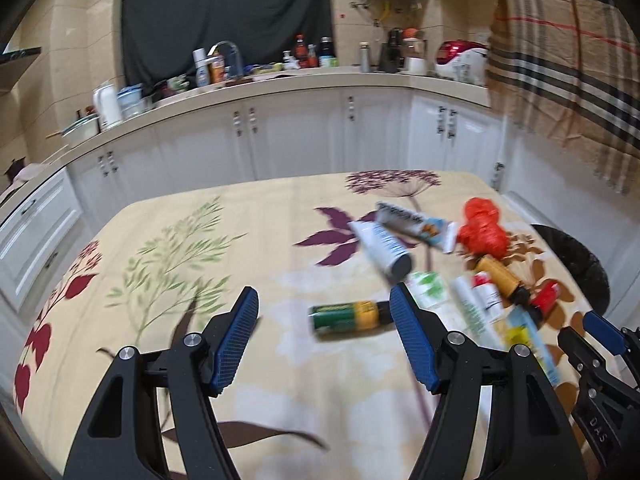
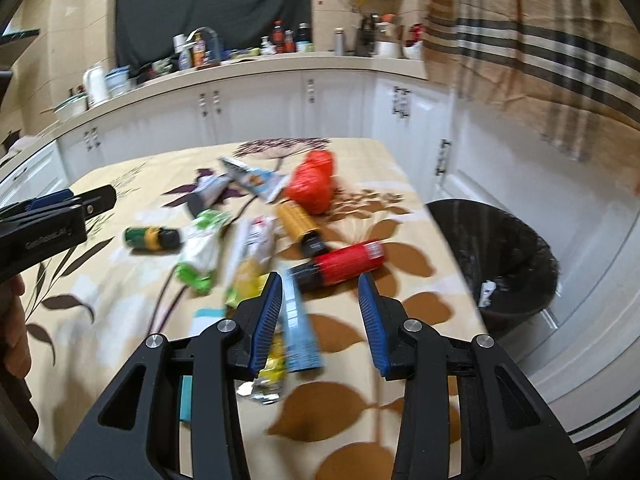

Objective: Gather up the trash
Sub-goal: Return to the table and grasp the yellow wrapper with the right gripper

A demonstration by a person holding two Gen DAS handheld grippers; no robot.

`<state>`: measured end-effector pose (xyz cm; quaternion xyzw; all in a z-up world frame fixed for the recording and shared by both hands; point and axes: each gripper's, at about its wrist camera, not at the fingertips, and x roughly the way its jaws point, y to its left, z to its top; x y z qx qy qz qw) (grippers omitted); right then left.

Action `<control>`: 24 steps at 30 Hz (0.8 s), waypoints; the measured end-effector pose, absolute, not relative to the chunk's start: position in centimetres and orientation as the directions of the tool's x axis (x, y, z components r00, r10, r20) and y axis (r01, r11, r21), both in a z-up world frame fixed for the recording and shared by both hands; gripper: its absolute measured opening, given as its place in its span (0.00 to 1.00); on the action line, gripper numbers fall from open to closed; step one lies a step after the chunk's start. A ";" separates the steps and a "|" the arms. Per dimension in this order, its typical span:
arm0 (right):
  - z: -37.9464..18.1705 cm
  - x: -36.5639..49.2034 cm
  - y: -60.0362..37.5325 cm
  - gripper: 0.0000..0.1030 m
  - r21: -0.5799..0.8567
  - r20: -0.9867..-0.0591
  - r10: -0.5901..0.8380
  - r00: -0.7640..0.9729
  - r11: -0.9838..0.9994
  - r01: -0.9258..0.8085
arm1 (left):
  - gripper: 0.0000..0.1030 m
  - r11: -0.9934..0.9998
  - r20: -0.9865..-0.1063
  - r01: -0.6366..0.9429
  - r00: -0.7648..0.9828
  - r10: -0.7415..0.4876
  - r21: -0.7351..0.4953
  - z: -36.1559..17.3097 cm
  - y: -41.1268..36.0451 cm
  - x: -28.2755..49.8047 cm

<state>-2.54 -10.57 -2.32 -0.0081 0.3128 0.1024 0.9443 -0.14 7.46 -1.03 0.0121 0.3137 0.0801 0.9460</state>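
Observation:
Trash lies scattered on a floral tablecloth (image 1: pixel 200 264): a green-and-yellow bottle (image 1: pixel 347 317) (image 2: pixel 150 237), a white tube (image 1: pixel 382 246), a crumpled orange bag (image 1: pixel 480 226) (image 2: pixel 314 182), a brown bottle (image 1: pixel 502 278) (image 2: pixel 298 222), a red bottle (image 2: pixel 344 266) and several wrappers. My left gripper (image 1: pixel 324 300) is open and empty, hovering just short of the green bottle. My right gripper (image 2: pixel 320 288) is open with nothing pressed between its pads, above a blue wrapper (image 2: pixel 300 332) and just short of the red bottle. A black bin (image 2: pixel 498 256) stands right of the table.
White kitchen cabinets (image 1: pixel 296 136) and a cluttered counter (image 1: pixel 280 76) run behind the table. A plaid curtain (image 1: pixel 560 52) hangs at the right. My left gripper shows at the left edge of the right wrist view (image 2: pixel 52 216), with a hand below it.

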 end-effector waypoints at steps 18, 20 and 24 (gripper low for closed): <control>-4.3 -3.9 -7.7 0.25 0.010 -0.647 0.207 0.734 0.965 -0.263 | 0.65 0.984 -0.627 -0.170 0.763 0.160 0.044 -2.9 9.9 -2.4; -4.4 -4.0 -7.7 0.25 0.003 -0.645 0.203 0.737 0.965 -0.264 | 0.65 0.986 -0.629 -0.163 0.762 0.153 0.043 -3.0 9.7 -2.5; -4.2 -4.2 -7.7 0.13 0.000 -0.636 0.205 0.744 0.964 -0.265 | 0.65 0.988 -0.627 -0.152 0.766 0.143 0.040 -2.9 9.2 -2.7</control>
